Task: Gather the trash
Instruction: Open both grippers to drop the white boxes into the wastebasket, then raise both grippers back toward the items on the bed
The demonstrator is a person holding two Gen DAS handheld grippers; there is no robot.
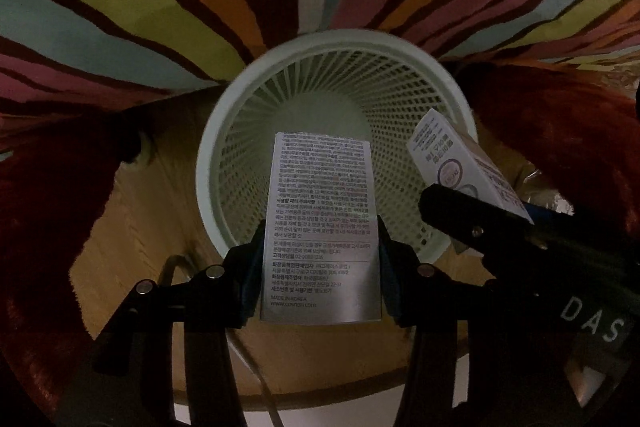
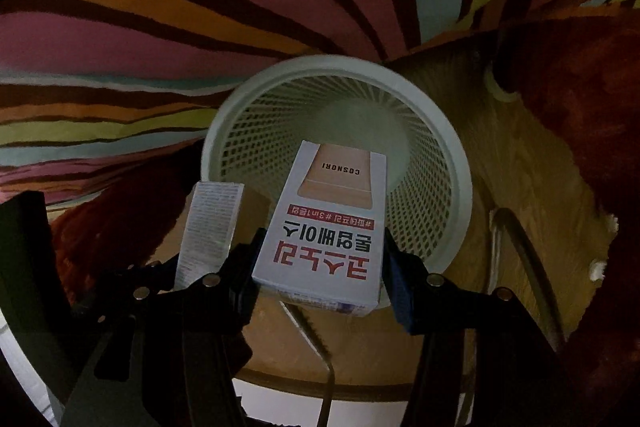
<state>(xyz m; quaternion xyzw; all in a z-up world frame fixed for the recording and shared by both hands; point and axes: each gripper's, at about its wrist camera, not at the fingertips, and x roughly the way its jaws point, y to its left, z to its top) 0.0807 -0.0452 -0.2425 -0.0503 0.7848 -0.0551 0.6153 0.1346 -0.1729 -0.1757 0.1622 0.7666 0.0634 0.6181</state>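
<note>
Two cartons are held over a pale mesh waste basket (image 1: 340, 67).

A silver carton (image 1: 320, 227) covered in fine print is clamped between the closed fingers of the left gripper (image 1: 320, 267), above the basket's near rim. Beside it, a white COSNORI carton (image 2: 324, 227) is clamped in the right gripper (image 2: 322, 275), also over the basket mouth. A striped rug (image 1: 160, 7) lies behind.

Both wrist views close above, facing down, sharing mesh basket (image 1: 336, 67) (image 2: 432, 115)
</note>
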